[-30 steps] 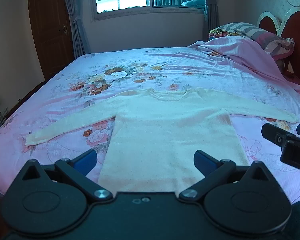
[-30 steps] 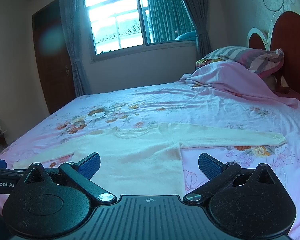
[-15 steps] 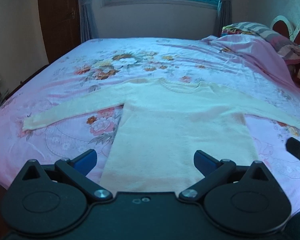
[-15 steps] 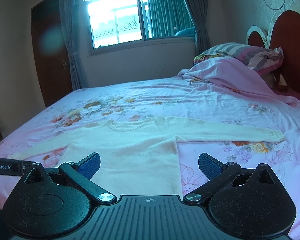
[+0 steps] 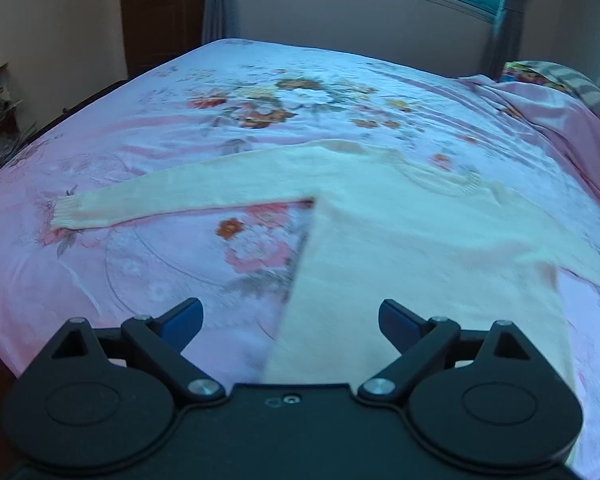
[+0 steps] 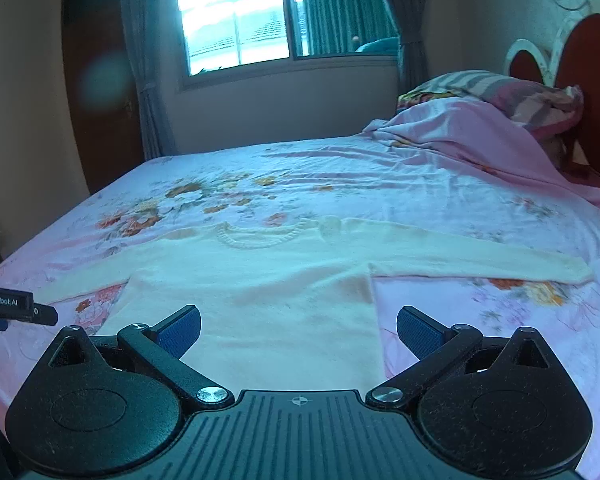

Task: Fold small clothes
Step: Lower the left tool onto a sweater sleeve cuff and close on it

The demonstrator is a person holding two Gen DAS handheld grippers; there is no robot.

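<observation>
A cream sweater [image 5: 400, 248] is laid flat on the floral bedsheet [image 5: 160, 264], sleeves outstretched. Its hem edge is seen between and ahead of the left gripper [image 5: 290, 316], whose jaws are spread, having just closed slightly, nothing pinched. The right gripper [image 6: 298, 330] is likewise held spread above the hem; a pillow [image 6: 496, 92] lies far beyond, right.

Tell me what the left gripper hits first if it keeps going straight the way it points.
Probably the cream sweater: the open left gripper aims at its side edge, with bare floral bedsheet just beside. Depth is unclear.
</observation>
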